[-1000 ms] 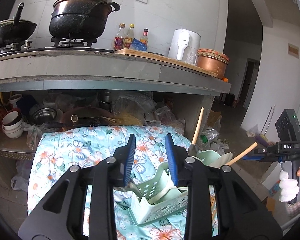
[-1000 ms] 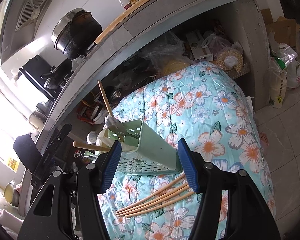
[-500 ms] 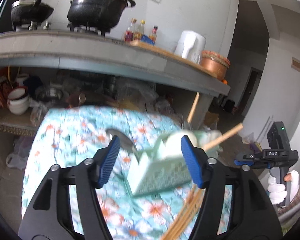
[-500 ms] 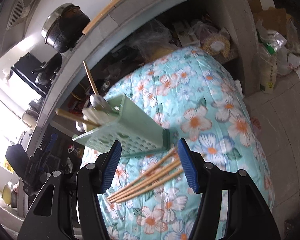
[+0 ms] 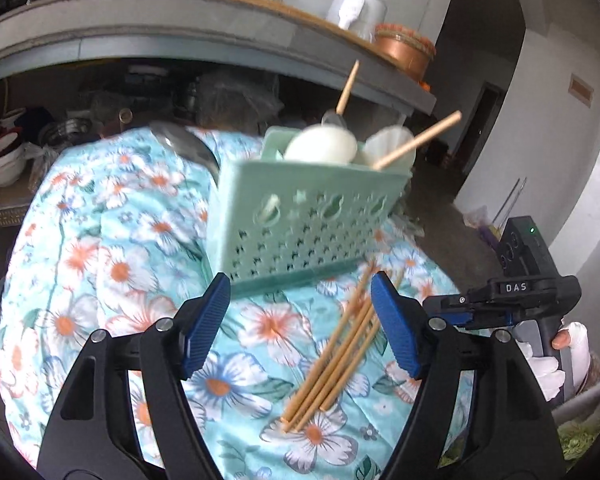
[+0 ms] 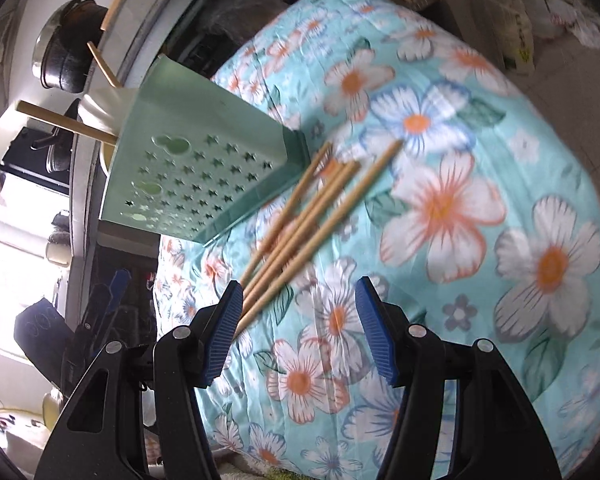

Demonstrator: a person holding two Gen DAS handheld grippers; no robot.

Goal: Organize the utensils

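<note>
A pale green perforated utensil basket (image 5: 308, 220) (image 6: 196, 168) stands on the floral cloth (image 5: 100, 260) (image 6: 500, 200). It holds white spoons (image 5: 320, 148) and wooden-handled utensils (image 5: 416, 140). A bundle of wooden chopsticks (image 5: 340, 352) (image 6: 312, 208) lies on the cloth beside the basket's base. A metal ladle (image 5: 184, 148) lies behind the basket. My left gripper (image 5: 300, 328) hovers over the cloth in front of the basket, its jaws opening, pads touching nothing. My right gripper (image 6: 296, 328) stands open above the near ends of the chopsticks, which lie by its left finger.
A concrete counter (image 5: 180, 28) runs behind, carrying a white appliance (image 5: 356, 12) and a copper bowl (image 5: 404, 48). The shelf under it is crowded with stacked bowls (image 5: 4, 160) and bags. A gloved hand (image 5: 556, 356) holds the right gripper at the table's right side.
Both grippers have sunk toward the cloth and tipped downward. The left jaws have spread much wider. The chopsticks now lie close under both grippers.
</note>
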